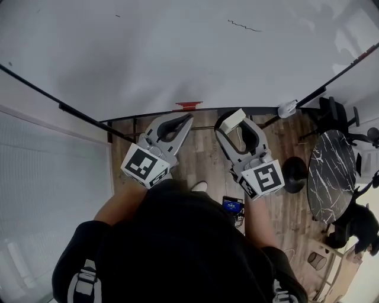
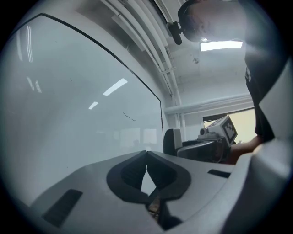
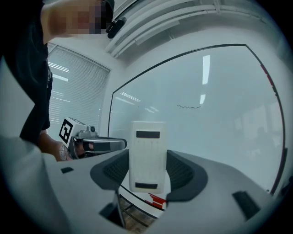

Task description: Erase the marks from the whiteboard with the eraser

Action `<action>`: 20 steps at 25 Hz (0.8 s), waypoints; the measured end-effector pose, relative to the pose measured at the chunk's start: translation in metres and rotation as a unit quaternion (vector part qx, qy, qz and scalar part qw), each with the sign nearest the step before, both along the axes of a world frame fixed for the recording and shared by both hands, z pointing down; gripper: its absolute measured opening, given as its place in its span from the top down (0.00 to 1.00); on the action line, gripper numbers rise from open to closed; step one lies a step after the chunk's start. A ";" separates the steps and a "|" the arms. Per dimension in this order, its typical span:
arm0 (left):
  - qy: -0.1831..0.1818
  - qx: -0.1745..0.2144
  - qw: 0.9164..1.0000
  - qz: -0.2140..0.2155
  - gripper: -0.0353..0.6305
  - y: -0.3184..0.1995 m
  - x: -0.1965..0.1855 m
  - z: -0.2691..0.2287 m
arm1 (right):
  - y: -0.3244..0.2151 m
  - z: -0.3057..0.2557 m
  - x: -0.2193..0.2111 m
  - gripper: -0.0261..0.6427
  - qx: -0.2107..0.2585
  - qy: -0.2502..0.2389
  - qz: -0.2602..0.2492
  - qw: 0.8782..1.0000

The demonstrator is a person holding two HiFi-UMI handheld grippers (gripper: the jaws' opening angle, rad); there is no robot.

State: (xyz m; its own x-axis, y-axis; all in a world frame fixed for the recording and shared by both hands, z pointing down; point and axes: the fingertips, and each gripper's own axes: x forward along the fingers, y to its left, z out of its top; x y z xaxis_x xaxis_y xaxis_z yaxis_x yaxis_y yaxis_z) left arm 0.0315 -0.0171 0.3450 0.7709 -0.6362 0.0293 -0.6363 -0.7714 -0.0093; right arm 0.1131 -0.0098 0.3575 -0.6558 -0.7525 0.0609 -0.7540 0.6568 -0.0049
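A large whiteboard (image 1: 177,59) fills the upper head view. It bears a thin black squiggle (image 1: 244,25) at the upper right and a tiny mark (image 1: 118,16) at the upper left. The squiggle (image 3: 189,107) also shows in the right gripper view, and faintly as a squiggle (image 2: 129,117) in the left gripper view. My right gripper (image 1: 232,125) is shut on a white eraser (image 3: 147,155), held upright below the board's lower edge. My left gripper (image 1: 185,120) is shut with nothing in it, its tips touching (image 2: 146,155).
A red tab (image 1: 188,106) sits on the board's bottom frame. A black marble round table (image 1: 330,174) and a dark chair (image 1: 334,112) stand on the wooden floor at the right. Window blinds (image 1: 47,189) cover the left side. A phone (image 1: 233,206) hangs at my waist.
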 end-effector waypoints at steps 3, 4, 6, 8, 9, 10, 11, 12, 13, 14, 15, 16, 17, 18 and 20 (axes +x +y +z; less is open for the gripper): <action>-0.002 -0.001 1.000 -0.003 0.94 -0.016 0.000 -0.006 | -0.015 -0.008 0.001 0.59 0.003 -0.007 0.000 1.000; -0.002 -0.001 1.000 -0.002 0.94 -0.023 -0.001 -0.006 | -0.021 -0.009 0.000 0.59 0.003 -0.007 0.001 1.000; 0.000 -0.004 1.000 0.001 0.94 -0.039 -0.001 -0.004 | -0.035 -0.010 0.000 0.59 0.005 -0.003 0.008 1.000; 0.005 -0.008 1.000 0.007 0.94 -0.053 -0.003 0.000 | -0.047 -0.013 0.000 0.59 0.009 0.008 0.019 1.000; 0.008 -0.011 1.000 0.011 0.94 -0.058 -0.003 0.000 | -0.053 -0.016 0.001 0.59 0.011 0.013 0.024 1.000; 0.009 -0.012 1.000 0.018 0.94 -0.064 -0.002 0.000 | -0.059 -0.020 0.004 0.59 0.014 0.017 0.031 0.999; 0.008 -0.011 1.000 0.025 0.94 -0.070 -0.001 -0.001 | -0.065 -0.024 0.008 0.59 0.016 0.021 0.038 0.999; 0.007 -0.009 0.999 0.033 0.94 -0.075 0.001 -0.002 | -0.072 -0.029 0.012 0.59 0.018 0.024 0.047 0.998; 0.006 -0.007 0.999 0.040 0.94 -0.081 0.002 -0.005 | -0.079 -0.033 0.017 0.59 0.019 0.026 0.056 0.998; 0.006 -0.006 0.999 0.046 0.94 -0.087 0.002 -0.007 | -0.086 -0.036 0.020 0.59 0.019 0.028 0.065 0.997; 0.006 -0.004 0.999 0.051 0.94 -0.092 0.003 -0.010 | -0.092 -0.040 0.023 0.59 0.019 0.029 0.074 0.997; 0.006 -0.003 0.998 0.056 0.94 -0.097 0.004 -0.014 | -0.099 -0.043 0.025 0.59 0.020 0.030 0.083 0.996; 0.006 -0.001 0.998 0.061 0.94 -0.102 0.006 -0.017 | -0.106 -0.047 0.027 0.59 0.022 0.030 0.092 0.995; 0.007 0.000 0.998 0.068 0.94 -0.106 0.008 -0.021 | -0.112 -0.053 0.028 0.59 0.027 0.031 0.101 0.994; 0.011 0.004 0.997 0.079 0.94 -0.111 0.011 -0.030 | -0.123 -0.066 0.029 0.59 0.038 0.027 0.117 0.992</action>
